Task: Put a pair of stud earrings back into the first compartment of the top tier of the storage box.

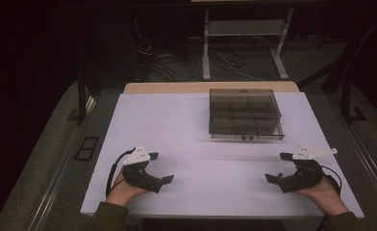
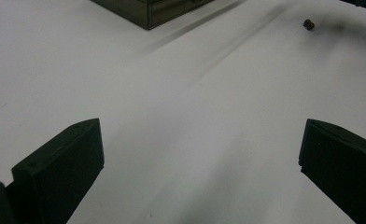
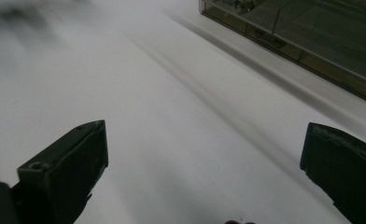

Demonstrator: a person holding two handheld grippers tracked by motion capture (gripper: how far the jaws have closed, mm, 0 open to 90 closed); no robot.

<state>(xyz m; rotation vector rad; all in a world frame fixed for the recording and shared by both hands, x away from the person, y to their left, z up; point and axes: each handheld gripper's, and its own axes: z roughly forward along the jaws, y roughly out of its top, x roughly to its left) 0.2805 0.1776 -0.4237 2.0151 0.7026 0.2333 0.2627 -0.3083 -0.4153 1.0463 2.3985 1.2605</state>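
The left gripper (image 1: 162,168) rests at the near left of the white table (image 1: 177,125), its jaws wide apart with nothing between them, pointing inward across the table toward the other hand. Farther along the surface, in the left gripper view, a small dark object (image 2: 308,24) lies on the bare table, too small to identify; a careless sweep could knock it away. Beyond the middle, on the far half and well apart from both hands, sits the smoky clear compartment box (image 1: 245,114), lid down as far as I can tell, its long axis running left to right and its latched front edge (image 1: 246,138) facing the person. The right gripper (image 1: 277,168) lies at the near right, its jaws likewise spread and empty, pointing inward. The risks, as I judge them: the box is light and sits on a smooth surface, so a one-sided push at the latch may slide or turn it rather than open it; and jaws closing on the thin lid edge may slip off.
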